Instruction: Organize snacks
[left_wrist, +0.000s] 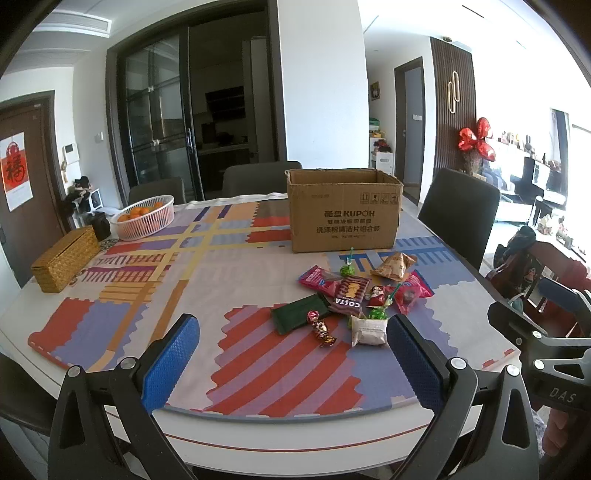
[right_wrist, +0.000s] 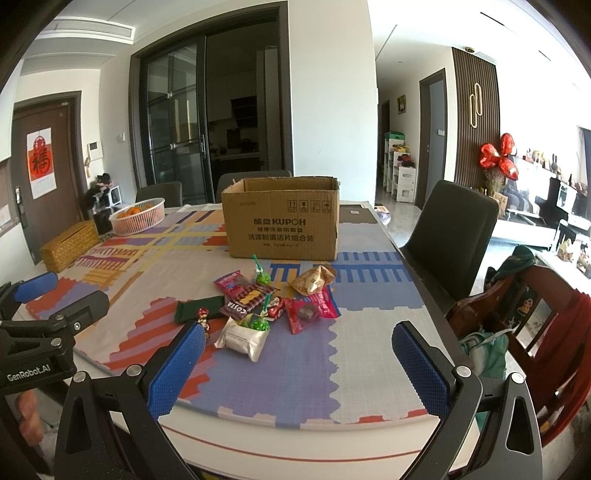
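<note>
The big table (left_wrist: 110, 332) holds a brown cardboard box (right_wrist: 282, 229). In front of the box lies a small pile of snacks (right_wrist: 266, 306). The left gripper (left_wrist: 291, 354) and right gripper (right_wrist: 299, 362) are both spread wide, holding nothing, near the table edge, just short of the snacks.

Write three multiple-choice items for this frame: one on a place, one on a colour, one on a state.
1. Where does the snack pile lie?
A. inside the cardboard box
B. on the table in front of the cardboard box
C. in the white basket

2. What colour are the gripper pads?
A. blue
B. yellow
C. grey

3. How do the left gripper and right gripper stand?
A. both shut on snacks
B. one open, one shut
C. both open, holding nothing

Answers: 1 B, the wrappers lie on the mat before the box; 2 A, the textured pads are blue; 3 C, wide gaps show between the fingers.
</note>
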